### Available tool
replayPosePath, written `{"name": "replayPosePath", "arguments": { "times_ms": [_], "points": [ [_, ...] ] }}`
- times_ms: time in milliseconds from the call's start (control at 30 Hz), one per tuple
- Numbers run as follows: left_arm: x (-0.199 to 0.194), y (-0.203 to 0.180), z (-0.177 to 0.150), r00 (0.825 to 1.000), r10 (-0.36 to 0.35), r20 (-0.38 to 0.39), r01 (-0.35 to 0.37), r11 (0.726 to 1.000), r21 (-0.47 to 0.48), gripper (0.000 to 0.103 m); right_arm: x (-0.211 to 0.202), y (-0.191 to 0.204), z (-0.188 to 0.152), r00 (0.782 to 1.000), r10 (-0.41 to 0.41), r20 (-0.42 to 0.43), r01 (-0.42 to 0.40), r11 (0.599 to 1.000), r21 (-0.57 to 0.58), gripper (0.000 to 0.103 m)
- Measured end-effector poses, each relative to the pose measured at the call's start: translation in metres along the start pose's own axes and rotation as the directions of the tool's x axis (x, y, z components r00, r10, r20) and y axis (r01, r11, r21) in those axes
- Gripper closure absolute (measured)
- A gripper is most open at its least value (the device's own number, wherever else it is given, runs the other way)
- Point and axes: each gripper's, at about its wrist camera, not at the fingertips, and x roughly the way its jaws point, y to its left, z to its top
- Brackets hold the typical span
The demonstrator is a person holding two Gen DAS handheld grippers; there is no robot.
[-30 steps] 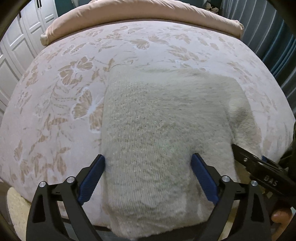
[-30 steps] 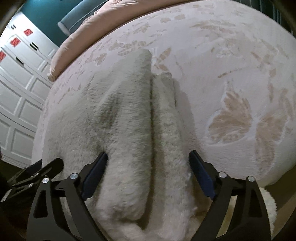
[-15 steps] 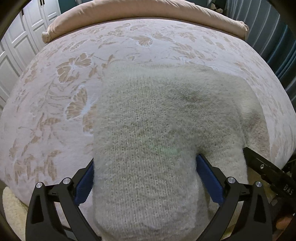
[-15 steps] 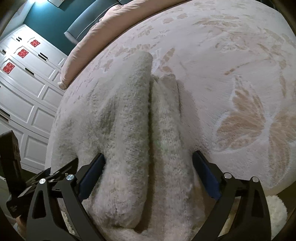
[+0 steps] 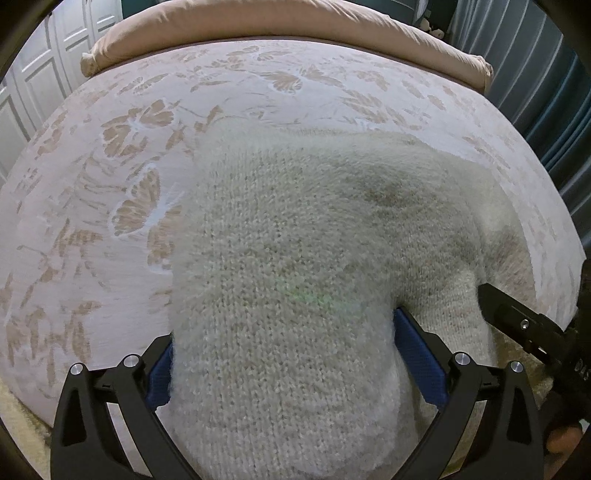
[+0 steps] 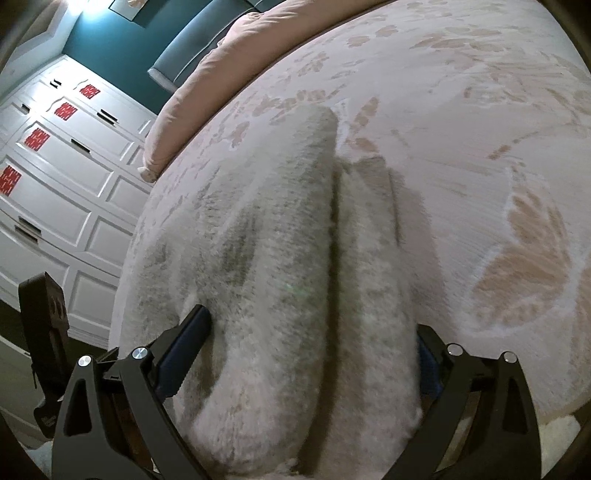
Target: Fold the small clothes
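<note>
Floral bedspread [image 5: 110, 184], peach bolster [image 5: 280, 22], white panelled wardrobe [image 6: 55, 192], teal wall [image 6: 122, 44], dark curtains [image 5: 546, 74].

1. In my left wrist view, the fuzzy sweater [image 5: 295, 277] fills the centre and bottom, bulging between my left gripper [image 5: 284, 365] fingers.
2. Open bedspread [image 5: 92, 221] lies at left and top.
3. The folded duvet [image 5: 280, 26] blocks the top edge.
4. In my right wrist view, bare bedspread at right is free; the white wardrobe [image 6: 55, 184] closes the left.
</note>
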Motion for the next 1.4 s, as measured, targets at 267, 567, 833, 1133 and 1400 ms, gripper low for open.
{"name": "replayPosePath", "arguments": {
  "times_ms": [267,567,833,1133,1400],
  "points": [
    [-0.004,0.005,0.005,0.998,-0.063,-0.029,0.062,0.998,-0.028,0.009,0.011,0.012,0.011,1.000,0.026,-0.014,-0.026,1.000,-0.003,0.038],
    [-0.041,0.000,0.001,0.985,-0.158,-0.063,0.162,0.985,0.057,0.048,-0.034,0.032,-0.005,0.999,-0.023,0.027,0.022,0.999,0.042,0.064],
    [-0.045,-0.003,-0.021,0.984,-0.153,-0.087,0.161,0.982,0.097,0.048,-0.036,0.021,-0.026,0.997,-0.077,0.004,0.077,0.992,0.099,0.062],
    [-0.036,0.007,-0.022,0.985,-0.149,-0.091,0.154,0.987,0.048,0.030,-0.018,0.010,-0.020,0.996,-0.084,-0.022,0.086,0.983,0.163,0.042],
    [-0.039,0.006,-0.017,0.982,-0.169,-0.086,0.175,0.983,0.058,0.041,-0.030,0.025,-0.017,0.993,-0.118,-0.007,0.118,0.988,0.103,0.060]
  ]
}}
